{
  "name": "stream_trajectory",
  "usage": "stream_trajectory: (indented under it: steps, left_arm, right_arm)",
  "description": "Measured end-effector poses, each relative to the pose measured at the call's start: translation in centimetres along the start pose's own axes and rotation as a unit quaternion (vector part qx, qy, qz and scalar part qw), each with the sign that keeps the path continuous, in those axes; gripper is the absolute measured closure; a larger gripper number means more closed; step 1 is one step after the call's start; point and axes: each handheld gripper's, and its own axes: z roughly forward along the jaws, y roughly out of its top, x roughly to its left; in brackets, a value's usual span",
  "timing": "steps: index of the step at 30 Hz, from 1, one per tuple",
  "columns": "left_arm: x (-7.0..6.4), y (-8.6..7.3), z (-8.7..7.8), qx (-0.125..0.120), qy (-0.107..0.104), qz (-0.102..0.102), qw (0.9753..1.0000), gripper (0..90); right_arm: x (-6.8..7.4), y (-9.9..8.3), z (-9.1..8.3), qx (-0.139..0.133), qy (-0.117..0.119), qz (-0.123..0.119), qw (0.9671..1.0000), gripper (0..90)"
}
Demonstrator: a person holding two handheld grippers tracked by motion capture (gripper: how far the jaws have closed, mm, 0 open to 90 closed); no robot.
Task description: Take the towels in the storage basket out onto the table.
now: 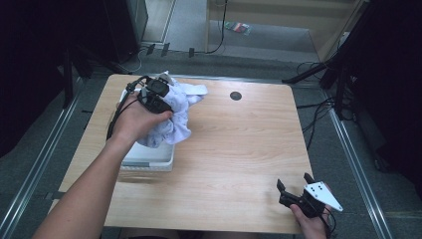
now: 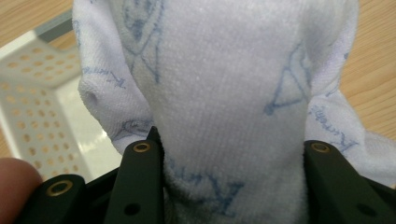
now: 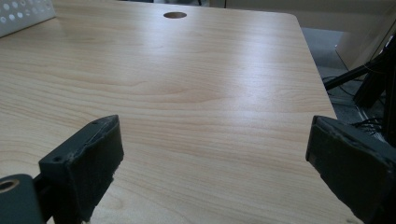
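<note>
Nearest, the right gripper (image 1: 295, 188) rests at the table's (image 1: 239, 149) near right corner, jaws spread wide and empty; farther left, the left gripper (image 1: 158, 94) clamps one white towel (image 1: 176, 117), bunched above one perforated basket (image 1: 149, 157), hanging lengthwise downward

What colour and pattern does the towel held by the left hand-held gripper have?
The towel is white with pale blue line drawings and lettering, clearest in the left gripper view.

White towel (image 2: 224, 93) runs past the frame's top edge, its blue printed lettering too blurred to read.
</note>
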Motion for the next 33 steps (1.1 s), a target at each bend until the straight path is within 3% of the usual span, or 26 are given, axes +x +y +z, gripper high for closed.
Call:
stream_trajectory:
  steps: [33]
  left_arm:
    - [-9.1,3.9,4.9,0.009,-0.048,0.039,0.9980,58.3]
  right_arm:
    - [-0.2,0.0,-0.1,-0.004,0.002,0.011,0.9999,4.2]
